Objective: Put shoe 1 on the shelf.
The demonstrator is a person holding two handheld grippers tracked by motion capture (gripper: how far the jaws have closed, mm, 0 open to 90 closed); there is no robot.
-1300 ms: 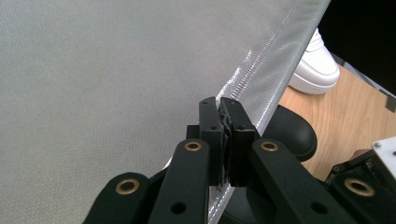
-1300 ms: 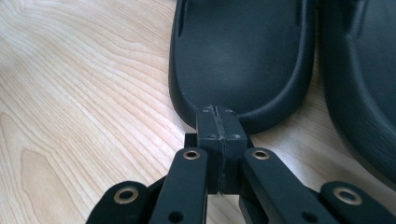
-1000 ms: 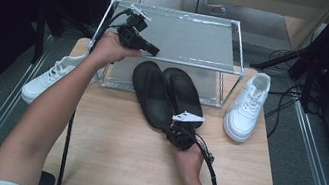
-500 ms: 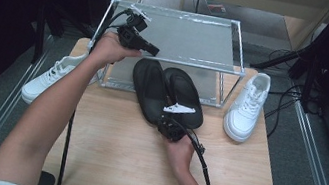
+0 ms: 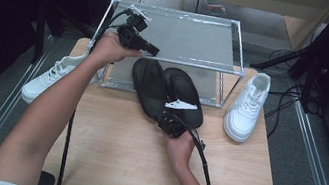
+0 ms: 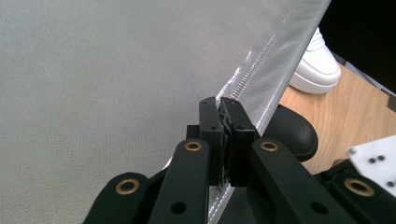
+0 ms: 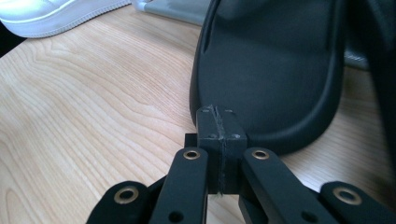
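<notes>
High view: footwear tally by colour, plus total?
Black slippers: 2, the left black slipper and the right black slipper, side by side at the front of the mesh rack.
White sneakers: 2, the left white sneaker and the right white sneaker, one at each end of the rack.
Total: 4

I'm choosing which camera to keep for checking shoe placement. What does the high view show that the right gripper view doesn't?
High view alone: the shelf's grey top, the left gripper shut at its front rail, the second black slipper, the right-hand white sneaker and the person's forearms.

Right gripper view alone: the right gripper close up, jaws shut with nothing between them, just short of the slipper's rim.

Both: the wooden table, the nearer black slipper and a white sneaker.
</notes>
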